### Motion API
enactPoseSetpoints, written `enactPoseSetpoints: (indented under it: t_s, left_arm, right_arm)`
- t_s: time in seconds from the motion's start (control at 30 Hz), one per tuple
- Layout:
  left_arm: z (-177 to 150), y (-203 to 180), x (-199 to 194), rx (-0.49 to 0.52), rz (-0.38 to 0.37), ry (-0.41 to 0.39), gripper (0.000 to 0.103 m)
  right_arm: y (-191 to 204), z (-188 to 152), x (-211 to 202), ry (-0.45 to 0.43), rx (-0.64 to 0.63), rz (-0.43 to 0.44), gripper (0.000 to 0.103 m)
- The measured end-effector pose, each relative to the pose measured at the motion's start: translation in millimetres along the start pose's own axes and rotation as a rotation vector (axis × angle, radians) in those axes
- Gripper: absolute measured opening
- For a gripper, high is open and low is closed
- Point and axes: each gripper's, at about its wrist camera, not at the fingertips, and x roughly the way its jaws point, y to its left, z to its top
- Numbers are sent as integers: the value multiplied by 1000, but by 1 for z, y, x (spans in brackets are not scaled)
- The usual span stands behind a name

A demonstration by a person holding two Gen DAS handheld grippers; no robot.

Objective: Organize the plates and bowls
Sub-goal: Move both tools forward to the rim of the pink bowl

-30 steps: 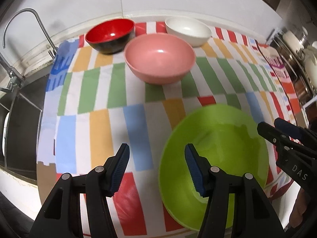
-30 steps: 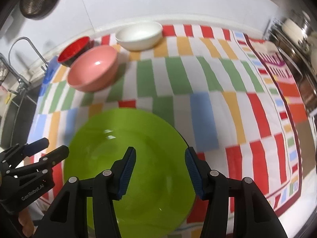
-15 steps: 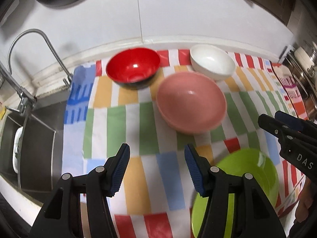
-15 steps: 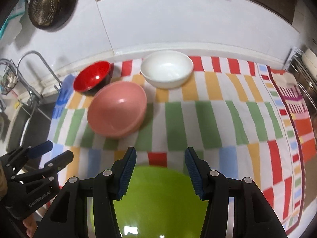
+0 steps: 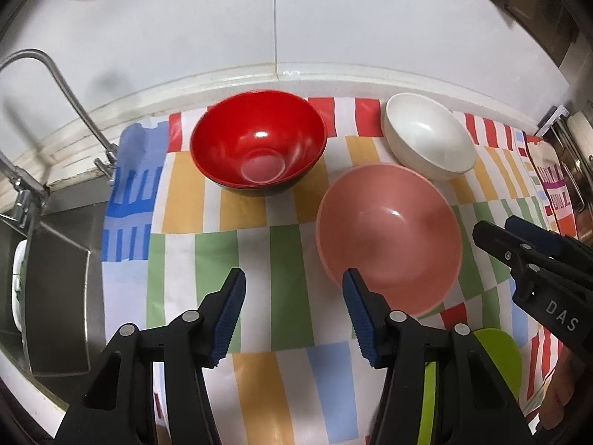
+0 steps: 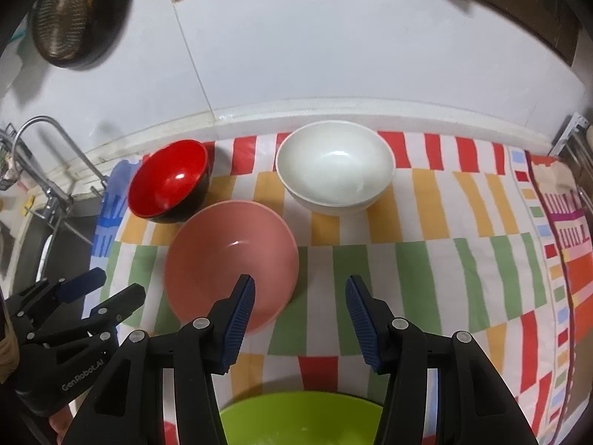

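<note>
Left gripper (image 5: 292,311), jaws closing with nothing between them, above the striped cloth (image 5: 289,259) on the counter, pointing steeply down; its right finger overlaps the near rim of the pink bowl (image 5: 389,230) in view, contact not discernible. Right gripper (image 6: 300,317), released and empty, jaws apart over the cloth just right of the pink bowl. Red bowl (image 5: 257,146), black outside, near the counter's back edge toward the sink (image 5: 48,278) end. White bowl (image 6: 335,165) also near the back edge, to the right of the red bowl and apart from it. Pink bowl in front of and between these two, close to both; whether the rims touch cannot be told. Green bowl (image 6: 300,422) at the front edge of the counter, partly hidden behind the gripper fingers. Faucet (image 5: 55,111) at the sink's back corner. All bowls upright and empty
</note>
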Motion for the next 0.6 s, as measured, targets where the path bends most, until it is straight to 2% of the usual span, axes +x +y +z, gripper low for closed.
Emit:
enactPoseSetpoints:
  t_s: [0.07,0.13,0.27,0.33,0.6]
  left_arm:
    - [3,2,7,-4,-4,12,48]
    - [7,1,15,-2,-5,21,47]
    - [13,1,26,-4,-7,33,45]
    - [16,0,32,-8,-14,44,45]
    - [23,-4,58,3,-24,100,29]
  right_arm:
    - [0,2,9,14,13,-2,50]
    - [-1,3,18,37,24,1,44]
    - [-1,5,31,65,34,11,44]
    - [-2,5,36,77,32,10,38]
    - [0,5,53,110,27,-2,25]
